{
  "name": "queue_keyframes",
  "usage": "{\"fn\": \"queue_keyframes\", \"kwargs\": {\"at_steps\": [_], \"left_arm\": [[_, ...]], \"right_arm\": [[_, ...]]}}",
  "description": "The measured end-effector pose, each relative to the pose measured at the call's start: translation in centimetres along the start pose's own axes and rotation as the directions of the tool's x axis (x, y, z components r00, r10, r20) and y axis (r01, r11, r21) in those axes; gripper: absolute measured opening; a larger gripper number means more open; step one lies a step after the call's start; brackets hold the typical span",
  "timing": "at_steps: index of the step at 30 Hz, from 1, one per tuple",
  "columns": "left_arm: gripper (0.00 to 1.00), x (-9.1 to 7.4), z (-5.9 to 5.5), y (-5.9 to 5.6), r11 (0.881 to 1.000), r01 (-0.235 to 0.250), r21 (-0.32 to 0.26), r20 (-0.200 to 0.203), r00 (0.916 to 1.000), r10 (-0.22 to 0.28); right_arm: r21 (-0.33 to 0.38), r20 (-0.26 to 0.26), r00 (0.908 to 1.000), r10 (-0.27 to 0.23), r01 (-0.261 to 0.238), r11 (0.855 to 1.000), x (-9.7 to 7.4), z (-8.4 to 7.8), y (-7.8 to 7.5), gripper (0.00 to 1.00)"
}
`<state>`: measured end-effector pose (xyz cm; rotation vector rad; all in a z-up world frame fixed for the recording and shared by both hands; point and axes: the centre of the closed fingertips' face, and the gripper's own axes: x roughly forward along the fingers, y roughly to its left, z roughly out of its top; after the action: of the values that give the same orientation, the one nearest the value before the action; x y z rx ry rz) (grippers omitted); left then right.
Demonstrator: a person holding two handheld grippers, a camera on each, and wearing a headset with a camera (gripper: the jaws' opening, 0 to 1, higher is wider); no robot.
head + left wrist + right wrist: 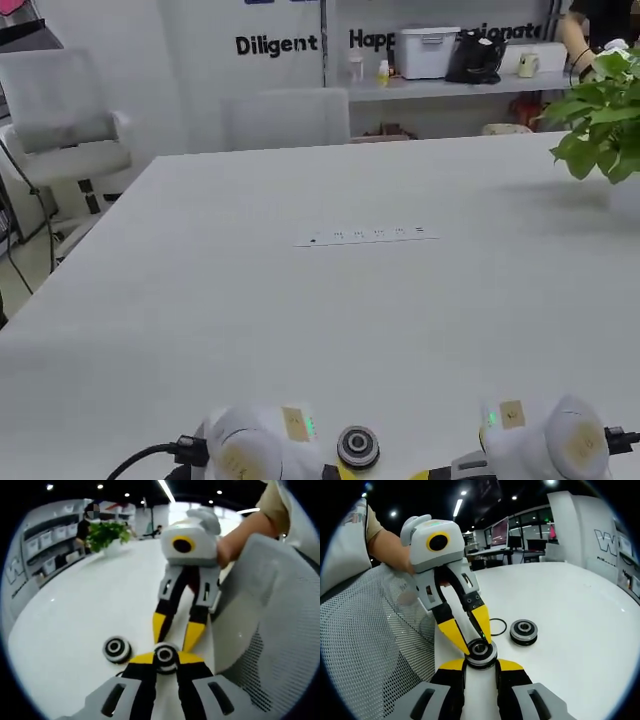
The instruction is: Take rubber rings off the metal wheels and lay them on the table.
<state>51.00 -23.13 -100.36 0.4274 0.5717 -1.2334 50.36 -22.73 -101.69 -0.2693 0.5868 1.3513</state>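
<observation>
Rubber ring [496,626], one thin black loop, lay flat on the tabletop [580,605] just beside the second wheel [523,631], so by my reading one ring was off and put down where the task wants it. You had both tongs meeting nose to nose on the wheel [481,651] at the near edge of the tabletop. The right tongs [480,666] were closed with their yellow tips against either side of it, and the left tongs [167,661] were closed on the same wheel from the opposite direction. That two-sided hold made sense to me: one pair could steady the metal while the other worked at the dark band round the rim. Which pair did which I could not tell, nor whether the band had begun to lift, nor whether the wheel rested on the surface or hung just over it. Working so near the edge, with the mesh chair [370,645] right alongside, carried a risk that a freed ring would drop off the tabletop. The right gripper view was the one that gave you the loose ring. The left gripper view offered the plant [106,534] and the shelves behind it. The head view gave you the long bare stretch of tabletop beyond, with room to lay more rings, and a wheel [358,447] between the two housings, though I could not tell which of the two wheels it was.
</observation>
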Motion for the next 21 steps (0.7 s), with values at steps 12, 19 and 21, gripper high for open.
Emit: {"fn": "queue_keyframes", "kwargs": {"at_steps": [12,19,21], "left_arm": [[0.14,0.05,0.01,-0.05,1.000,-0.027,0.001,0.017,0.9995,0.027],[0.14,-0.04,0.13,-0.09,1.000,-0.026,0.000,0.026,0.9993,0.026],[0.14,-0.07,0.12,-0.07,1.000,-0.026,0.000,0.027,0.9993,0.026]], "right_arm": [[-0.022,0.003,0.9999,-0.013,0.013,1.000,-0.22,-0.11,0.09,0.19],[-0.031,-0.001,0.9998,-0.021,0.021,0.999,-0.30,-0.20,0.11,0.18],[-0.031,-0.001,0.9997,-0.022,0.022,0.999,-0.34,-0.28,0.09,0.17]]}}
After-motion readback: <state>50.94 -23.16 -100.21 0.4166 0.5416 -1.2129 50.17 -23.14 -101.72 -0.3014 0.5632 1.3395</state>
